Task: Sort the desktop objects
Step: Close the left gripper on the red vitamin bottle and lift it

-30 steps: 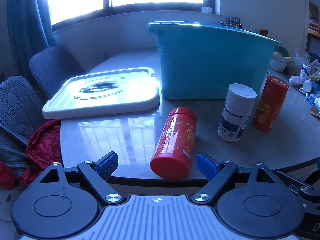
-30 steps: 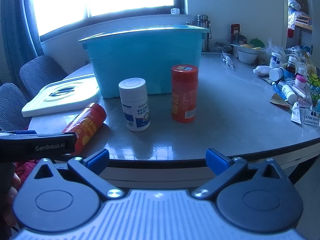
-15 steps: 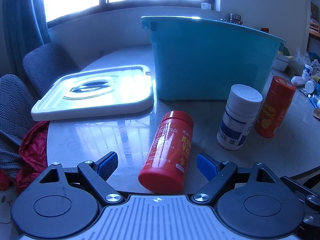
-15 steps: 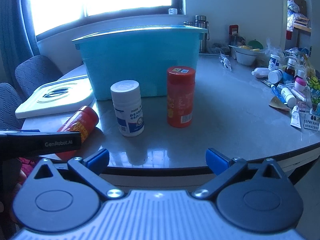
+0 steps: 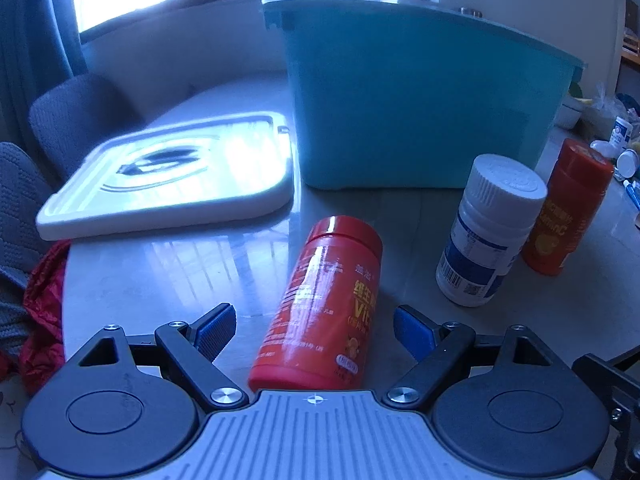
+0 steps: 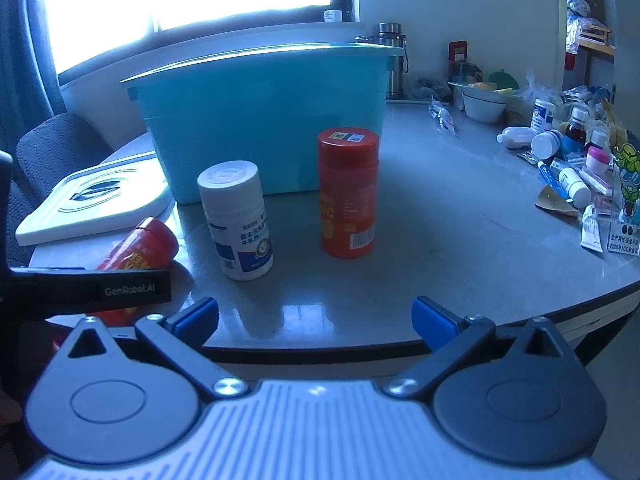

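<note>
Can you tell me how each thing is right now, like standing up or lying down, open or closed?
Lying red bottle: on its side, cap on, between the open jaws.
White bottle: upright, cap on.
Standing red bottle: upright, cap on.
Teal bin: upright, lid off.
White lid: flat on the table beside the bin.
Left gripper: open, holding nothing.
Right gripper: open, empty.

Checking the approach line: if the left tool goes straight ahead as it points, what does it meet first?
The lying red bottle, already between the open left tool's fingers. Beyond it stands the teal bin.
</note>
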### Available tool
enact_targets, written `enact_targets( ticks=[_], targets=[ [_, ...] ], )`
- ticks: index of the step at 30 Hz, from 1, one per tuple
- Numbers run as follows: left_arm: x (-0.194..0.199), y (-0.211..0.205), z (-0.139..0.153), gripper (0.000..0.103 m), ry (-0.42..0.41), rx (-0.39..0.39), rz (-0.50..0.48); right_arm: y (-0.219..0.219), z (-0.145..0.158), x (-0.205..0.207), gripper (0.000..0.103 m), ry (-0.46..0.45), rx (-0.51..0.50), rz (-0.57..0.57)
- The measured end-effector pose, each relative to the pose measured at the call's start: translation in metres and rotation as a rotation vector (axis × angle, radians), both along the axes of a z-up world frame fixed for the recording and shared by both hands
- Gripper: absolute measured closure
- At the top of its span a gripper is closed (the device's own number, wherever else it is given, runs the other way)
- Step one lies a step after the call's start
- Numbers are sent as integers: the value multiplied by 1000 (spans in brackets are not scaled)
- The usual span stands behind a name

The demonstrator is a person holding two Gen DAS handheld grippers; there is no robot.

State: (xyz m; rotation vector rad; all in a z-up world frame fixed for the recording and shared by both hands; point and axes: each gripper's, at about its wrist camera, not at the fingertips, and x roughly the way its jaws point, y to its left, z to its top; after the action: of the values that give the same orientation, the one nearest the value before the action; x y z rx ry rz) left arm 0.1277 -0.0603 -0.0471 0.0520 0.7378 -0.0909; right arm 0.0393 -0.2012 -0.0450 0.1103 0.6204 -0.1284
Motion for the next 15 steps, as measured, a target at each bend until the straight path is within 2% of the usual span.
enact_targets(
  ticks=[7, 9, 10, 15],
  targets=[
    [16, 0, -12, 16, 27, -15, 18, -4, -3, 5, 0, 10, -4, -11],
    [15, 0, -14, 28, 6, -22, 12, -6, -3, 6, 0, 11, -4, -14],
    [14, 0, -13, 47, -11, -21, 7, -7, -3, 7, 0, 11, -4, -16],
    [16, 4, -11, 50, 2, -56, 5, -9, -4, 7, 0, 17, 11, -20]
  ],
)
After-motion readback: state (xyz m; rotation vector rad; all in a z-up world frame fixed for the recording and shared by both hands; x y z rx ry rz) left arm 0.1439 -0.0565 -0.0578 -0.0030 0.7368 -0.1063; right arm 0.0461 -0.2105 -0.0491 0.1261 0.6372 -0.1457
